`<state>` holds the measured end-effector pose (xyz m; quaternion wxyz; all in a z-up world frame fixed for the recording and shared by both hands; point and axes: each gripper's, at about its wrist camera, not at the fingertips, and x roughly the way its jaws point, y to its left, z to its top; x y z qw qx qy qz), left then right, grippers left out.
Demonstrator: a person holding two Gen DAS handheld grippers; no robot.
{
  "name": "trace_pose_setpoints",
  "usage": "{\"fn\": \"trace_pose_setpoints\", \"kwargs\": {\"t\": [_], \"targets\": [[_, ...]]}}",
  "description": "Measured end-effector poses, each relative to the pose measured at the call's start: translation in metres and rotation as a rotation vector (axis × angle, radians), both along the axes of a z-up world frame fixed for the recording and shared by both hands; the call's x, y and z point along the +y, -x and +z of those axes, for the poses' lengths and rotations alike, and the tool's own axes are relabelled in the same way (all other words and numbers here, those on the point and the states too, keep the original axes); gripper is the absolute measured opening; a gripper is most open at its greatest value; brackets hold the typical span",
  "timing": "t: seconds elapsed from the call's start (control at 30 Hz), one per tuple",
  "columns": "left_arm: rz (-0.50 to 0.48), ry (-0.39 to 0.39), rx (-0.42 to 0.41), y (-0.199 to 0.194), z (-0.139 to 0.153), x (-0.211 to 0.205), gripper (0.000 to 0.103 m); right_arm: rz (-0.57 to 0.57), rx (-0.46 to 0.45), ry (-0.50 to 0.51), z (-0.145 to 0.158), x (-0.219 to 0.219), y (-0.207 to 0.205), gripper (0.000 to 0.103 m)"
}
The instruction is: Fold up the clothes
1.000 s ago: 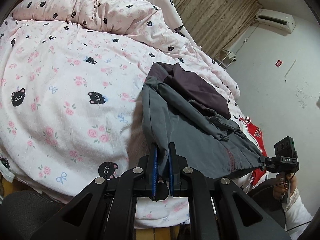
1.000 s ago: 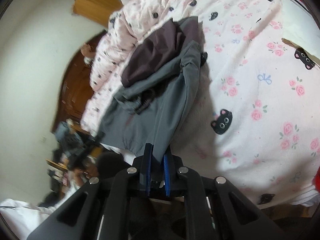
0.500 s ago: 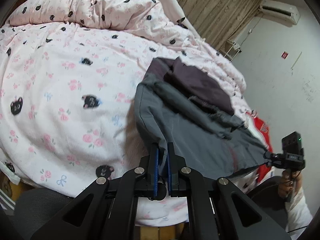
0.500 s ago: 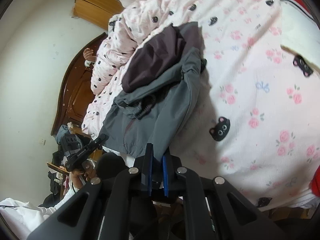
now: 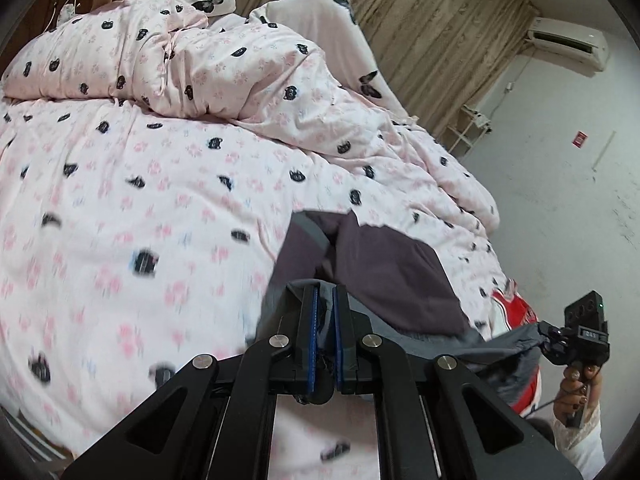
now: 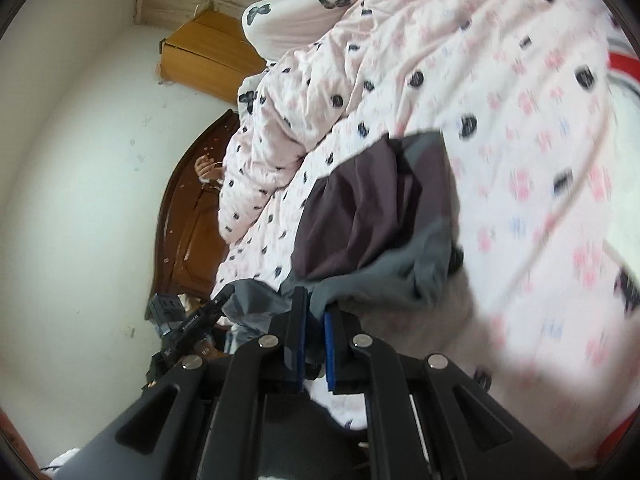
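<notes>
We see the bed (image 5: pixel 120 208) under its pink quilt, and on it, near the edge, the grey garment (image 6: pixel 424 264) with its dark lining (image 5: pixel 384 268) turned up. It looks soft, light and limp, so we judge it will sag and drape between any two holds; its hem corners seem the best places to take it. The left hand-held gripper (image 5: pixel 325 312) pinches one grey edge, and the right hand-held gripper (image 6: pixel 314 312) pinches another, the cloth slung between them.
</notes>
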<state>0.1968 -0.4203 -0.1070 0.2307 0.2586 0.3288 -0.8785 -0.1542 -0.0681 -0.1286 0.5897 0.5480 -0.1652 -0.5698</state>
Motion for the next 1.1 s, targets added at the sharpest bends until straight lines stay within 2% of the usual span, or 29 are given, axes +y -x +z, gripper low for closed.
{"fn": "trace_pose_setpoints", "kwargs": {"t": [0.27, 0.4, 0.6, 0.8, 0.93, 1.07, 1.1], "targets": [[0.024, -0.003, -0.099, 0.067, -0.004, -0.05, 0.005, -0.049, -0.03, -0.048, -0.001, -0.055, 0.053, 0.008], [0.032, -0.005, -0.152, 0.098, -0.014, -0.073, 0.005, -0.072, -0.062, -0.089, -0.02, -0.084, 0.081, 0.008], [0.048, -0.016, -0.24, 0.139, -0.046, -0.101, 0.005, -0.102, -0.112, -0.153, -0.056, -0.122, 0.115, 0.007], [0.087, -0.025, -0.278, 0.149, -0.071, -0.12, 0.006, -0.114, -0.146, -0.191, -0.094, -0.148, 0.132, 0.007], [0.113, -0.015, -0.313, 0.154, -0.083, -0.13, 0.006, -0.109, -0.144, -0.215, -0.108, -0.16, 0.137, 0.007], [0.173, -0.033, -0.279, 0.142, -0.079, -0.143, 0.006, -0.114, -0.127, -0.232, -0.113, -0.168, 0.14, 0.007], [0.146, -0.014, -0.255, 0.143, -0.07, -0.134, 0.006, -0.115, -0.126, -0.233, -0.113, -0.169, 0.14, 0.007]]}}
